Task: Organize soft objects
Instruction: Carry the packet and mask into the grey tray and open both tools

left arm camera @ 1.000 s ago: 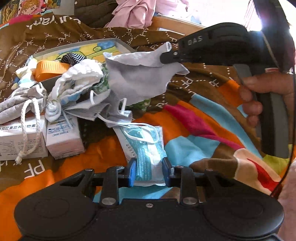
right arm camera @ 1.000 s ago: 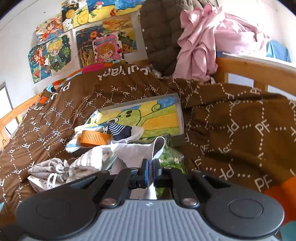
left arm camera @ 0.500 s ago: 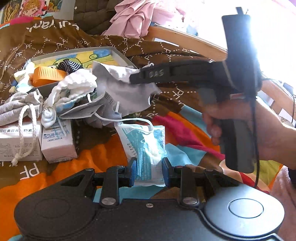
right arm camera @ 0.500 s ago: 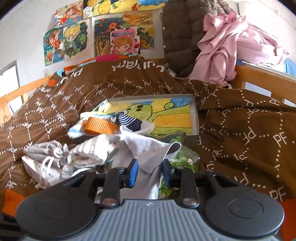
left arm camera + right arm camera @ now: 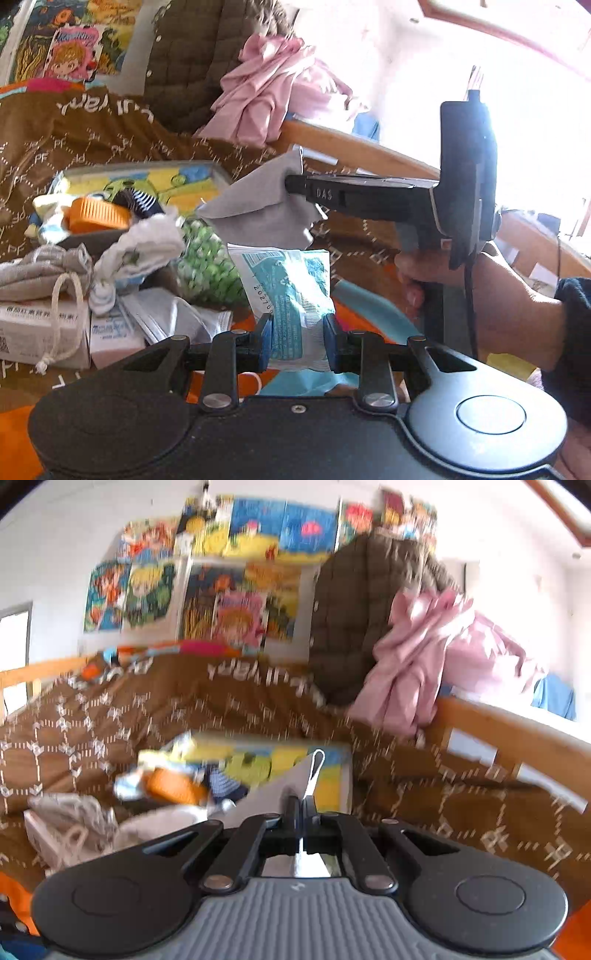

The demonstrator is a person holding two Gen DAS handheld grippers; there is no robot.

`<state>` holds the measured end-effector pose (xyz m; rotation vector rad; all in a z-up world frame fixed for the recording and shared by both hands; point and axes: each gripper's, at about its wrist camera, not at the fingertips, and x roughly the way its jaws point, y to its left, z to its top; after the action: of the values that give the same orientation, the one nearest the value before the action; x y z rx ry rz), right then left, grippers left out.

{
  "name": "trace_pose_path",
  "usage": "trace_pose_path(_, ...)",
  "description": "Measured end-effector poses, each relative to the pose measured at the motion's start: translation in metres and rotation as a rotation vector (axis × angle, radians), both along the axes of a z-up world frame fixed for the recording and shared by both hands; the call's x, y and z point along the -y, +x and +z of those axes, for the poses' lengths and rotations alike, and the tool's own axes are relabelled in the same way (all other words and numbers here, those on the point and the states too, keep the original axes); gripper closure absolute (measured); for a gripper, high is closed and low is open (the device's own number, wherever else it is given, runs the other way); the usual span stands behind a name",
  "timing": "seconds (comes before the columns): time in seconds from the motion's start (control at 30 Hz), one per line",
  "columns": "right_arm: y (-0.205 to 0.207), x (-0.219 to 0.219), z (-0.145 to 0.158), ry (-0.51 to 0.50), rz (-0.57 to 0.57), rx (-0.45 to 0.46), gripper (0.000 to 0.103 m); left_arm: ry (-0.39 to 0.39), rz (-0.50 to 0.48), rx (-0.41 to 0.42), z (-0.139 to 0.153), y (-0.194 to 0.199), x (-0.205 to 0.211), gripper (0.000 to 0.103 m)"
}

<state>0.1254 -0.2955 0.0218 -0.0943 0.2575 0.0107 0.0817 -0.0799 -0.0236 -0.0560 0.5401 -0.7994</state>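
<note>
Right gripper: seen at centre of the left wrist view, its fingers are closed tight on a grey cloth, which hangs free above the clutter; a bare hand grips the handle at right.
Same grip from its own camera: the right gripper's fingers are pressed together at lower centre, with the cloth's pale corner and a small loop poking up between them.
Left gripper: fingers part-way open at lower centre, one on each side of a teal mask packet; they seem to touch its edges, but I can't tell if they are pinching it.
Mask packet: stands up between the fingers, just below the hanging cloth.
Tray: left of centre on the brown blanket, holding an orange lid and a striped sock.
Pile in front of the tray: white towel, green-dotted bag, grey drawstring pouch, two white boxes at lower left.
Background: pink garment over the wooden bed rail, posters on the wall; the right wrist view is motion-blurred.
</note>
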Motion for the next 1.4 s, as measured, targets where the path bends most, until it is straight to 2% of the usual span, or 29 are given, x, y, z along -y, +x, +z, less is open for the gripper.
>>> trace_pose_path(0.13,-0.014,0.003,0.016,0.001,-0.018,0.103,0.102,-0.007,0.008,0.027,0.003,-0.002,0.0,0.073)
trace_pose_path(0.23,-0.019,0.009,0.024,0.021,-0.021,0.142,0.102,-0.009,0.033,0.032,0.004,0.001,-0.004,0.073)
trace_pose_path(0.33,-0.016,0.015,0.025,0.045,-0.017,0.16,0.102,0.05,0.095,0.062,0.009,0.008,-0.003,0.073)
trace_pose_path(0.4,-0.011,0.019,0.025,0.06,-0.017,0.161,0.102,0.059,0.132,0.048,0.016,0.018,-0.004,0.073)
trace_pose_path(0.53,0.011,0.03,0.022,0.124,-0.013,0.149,0.102,0.066,0.196,0.062,0.027,0.043,-0.007,0.072)
trace_pose_path(0.7,0.048,0.035,0.02,0.16,0.006,0.154,0.102,0.038,0.282,0.066,0.042,0.097,-0.004,0.072)
trace_pose_path(0.8,0.071,0.037,0.016,0.172,0.014,0.144,0.102,0.01,0.322,0.047,0.048,0.135,-0.002,0.072)
trace_pose_path(0.97,0.097,0.048,0.008,0.25,0.022,0.102,0.102,-0.032,0.354,-0.006,0.051,0.197,0.017,0.072)
trace_pose_path(1.17,0.122,0.06,-0.002,0.305,0.023,0.06,0.102,-0.032,0.353,-0.05,0.045,0.25,0.051,0.072)
trace_pose_path(1.4,0.145,0.065,-0.017,0.341,0.018,-0.016,0.102,0.001,0.355,-0.122,0.019,0.275,0.067,0.072)
